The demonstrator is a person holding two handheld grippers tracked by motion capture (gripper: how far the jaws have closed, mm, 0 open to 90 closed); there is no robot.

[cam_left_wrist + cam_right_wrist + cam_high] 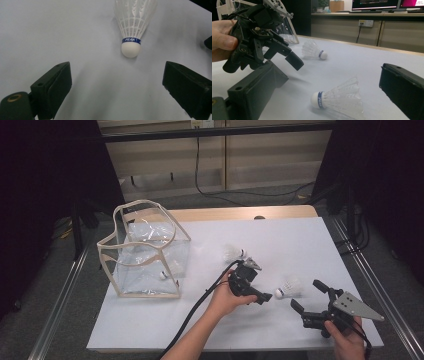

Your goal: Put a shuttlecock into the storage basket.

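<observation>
Your left gripper [256,281] has its fingers [51,90] spread wide with nothing between them; in the left gripper view a shuttlecock [133,25] lies on the white counter [50,32] at the top centre of the frame, cork towards you, apart from both fingers (its blue band reads PEAK, a detail the high view is too coarse to give). Your right gripper [309,298] is likewise agape and empty, low in the right of the high view. Its own view shows a second shuttlecock [337,101] lying on its side at the bottom centre, between the two fingers [254,92] but touching neither, cork pointing to the frame's left. That view also shows your left hand [222,41] at the upper left. The high view alone gives the clear bag [145,252] standing open at centre left, with a small white ball-like thing [164,275] inside (too small to identify).
</observation>
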